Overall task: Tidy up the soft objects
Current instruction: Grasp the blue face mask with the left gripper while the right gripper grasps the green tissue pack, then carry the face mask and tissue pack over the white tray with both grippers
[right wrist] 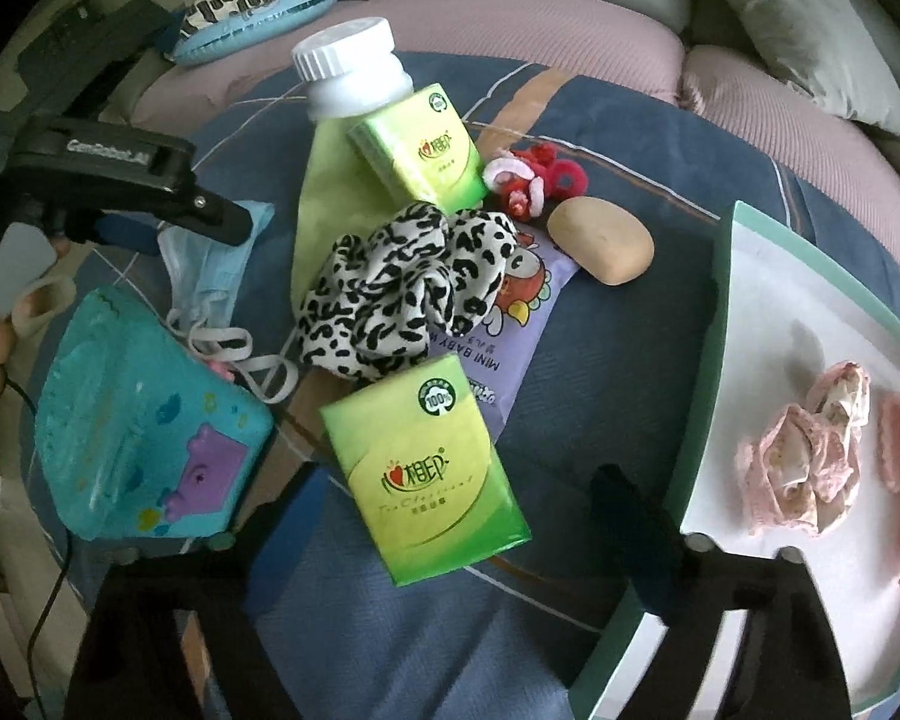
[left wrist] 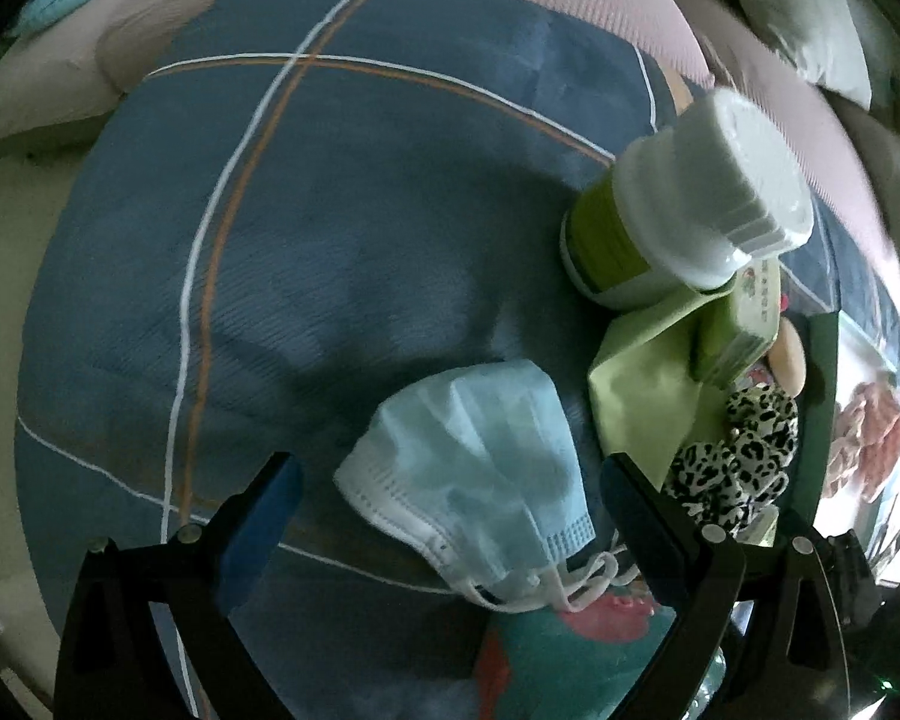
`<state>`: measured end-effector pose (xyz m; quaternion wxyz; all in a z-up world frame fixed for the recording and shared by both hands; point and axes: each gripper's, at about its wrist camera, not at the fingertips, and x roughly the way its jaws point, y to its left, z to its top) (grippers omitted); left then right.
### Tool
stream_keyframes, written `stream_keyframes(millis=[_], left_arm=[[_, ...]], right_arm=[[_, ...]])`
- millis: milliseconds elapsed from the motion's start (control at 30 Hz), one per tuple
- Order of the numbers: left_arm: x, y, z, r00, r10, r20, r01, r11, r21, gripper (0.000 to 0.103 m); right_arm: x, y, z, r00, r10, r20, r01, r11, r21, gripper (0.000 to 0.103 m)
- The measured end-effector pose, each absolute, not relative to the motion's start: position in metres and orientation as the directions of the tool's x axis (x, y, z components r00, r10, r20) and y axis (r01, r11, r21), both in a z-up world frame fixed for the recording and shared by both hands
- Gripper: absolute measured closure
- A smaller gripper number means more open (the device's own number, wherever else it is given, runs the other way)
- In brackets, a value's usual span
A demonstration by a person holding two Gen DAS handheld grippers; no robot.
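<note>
A heap of small soft things lies on a bed under a blue quilt (left wrist: 342, 228) crossed by white and orange lines. In the right wrist view, the nearest green tissue pack (right wrist: 423, 468) carries a round "100%" seal and Chinese characters; a second green tissue pack (right wrist: 420, 147) with the same seal leans against a bottle (right wrist: 354, 69) with a white ribbed cap. A purple wipes packet (right wrist: 510, 324), partly covered, reads "MINI BABY W" upside down. A black-and-white spotted scrunchie (right wrist: 402, 294) sits on top of it, between the two tissue packs. The left gripper (left wrist: 450, 498) has "GenRobot.AI" printed on its body in the right wrist view. Its blue-padded fingers (left wrist: 267, 510) stand wide apart, and a pale blue face mask (left wrist: 480, 456) lies on the quilt between them, touching neither. The right gripper (right wrist: 456, 516) also has its fingers spread, with the near tissue pack lying between them, just ahead of the tips. To the right, a white tray (right wrist: 780, 312) with a green rim holds pink scrunchies (right wrist: 810, 438).
</note>
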<state>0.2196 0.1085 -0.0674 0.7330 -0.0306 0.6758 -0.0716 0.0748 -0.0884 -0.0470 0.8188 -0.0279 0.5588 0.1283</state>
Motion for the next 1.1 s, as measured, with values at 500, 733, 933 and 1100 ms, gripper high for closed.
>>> stream_keyframes(millis=[500, 733, 933, 1100], left_arm=[[0.228, 0.101, -0.077, 0.054, -0.192, -0.98, 0.045, 0.981, -0.189, 0.065], [0.216, 0.112, -0.063, 0.1, -0.204, -0.974, 0.021, 0.979, -0.203, 0.068], [0.189, 0.124, -0.029, 0.157, -0.214, -0.964, 0.01, 0.976, -0.215, 0.069], [0.178, 0.135, 0.01, 0.249, -0.223, -0.942, -0.016, 0.972, -0.235, 0.069]], right_arm=[[0.079, -0.097, -0.045, 0.363, 0.208, -0.908, -0.23, 0.965, 0.128, 0.053], [0.081, -0.11, -0.041, 0.374, 0.222, -0.9, -0.216, 0.965, 0.148, 0.053], [0.084, -0.122, -0.029, 0.4, 0.228, -0.888, -0.2, 0.967, 0.159, 0.053], [0.086, -0.132, -0.013, 0.447, 0.235, -0.863, -0.178, 0.969, 0.171, 0.053]])
